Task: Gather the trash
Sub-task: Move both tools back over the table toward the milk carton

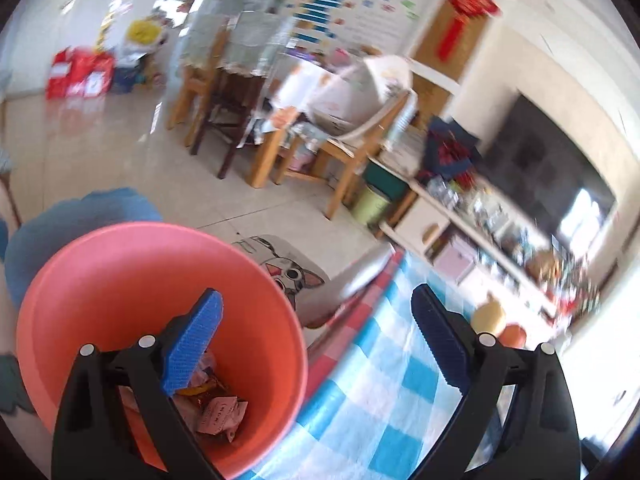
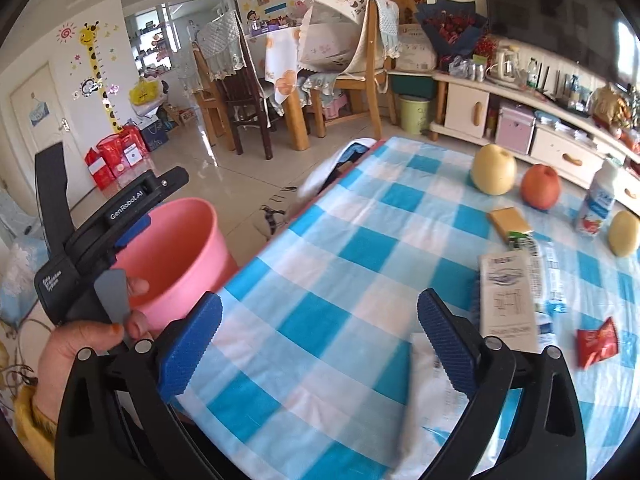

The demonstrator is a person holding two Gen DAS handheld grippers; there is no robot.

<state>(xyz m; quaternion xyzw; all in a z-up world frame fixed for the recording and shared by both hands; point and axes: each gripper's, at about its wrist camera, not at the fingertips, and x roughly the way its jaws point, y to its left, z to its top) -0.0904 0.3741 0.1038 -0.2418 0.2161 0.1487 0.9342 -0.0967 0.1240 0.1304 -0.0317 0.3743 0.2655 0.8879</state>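
Observation:
A pink bin (image 1: 120, 280) stands beside the left edge of the table with the blue checked cloth (image 1: 380, 380). Crumpled wrappers (image 1: 218, 414) lie at its bottom. My left gripper (image 1: 316, 300) is open and empty, one finger over the bin and the other over the cloth. My right gripper (image 2: 320, 300) hangs open above the cloth (image 2: 320, 220) with nothing between its fingers. On the table to its right lie a white leaflet box (image 2: 508, 300), a red wrapper (image 2: 598, 342), a tan packet (image 2: 510, 220) and a white bag (image 2: 428, 392) under the right finger.
A pear (image 2: 493, 174), an apple (image 2: 540, 186), a yogurt bottle (image 2: 598, 208) and another yellow fruit (image 2: 624, 234) stand at the table's far right. A hand (image 2: 80, 344) holds the other gripper's black handle (image 2: 132, 200) over the bin (image 2: 180, 248). Chairs (image 2: 360, 80) and a cabinet (image 2: 520, 132) lie beyond.

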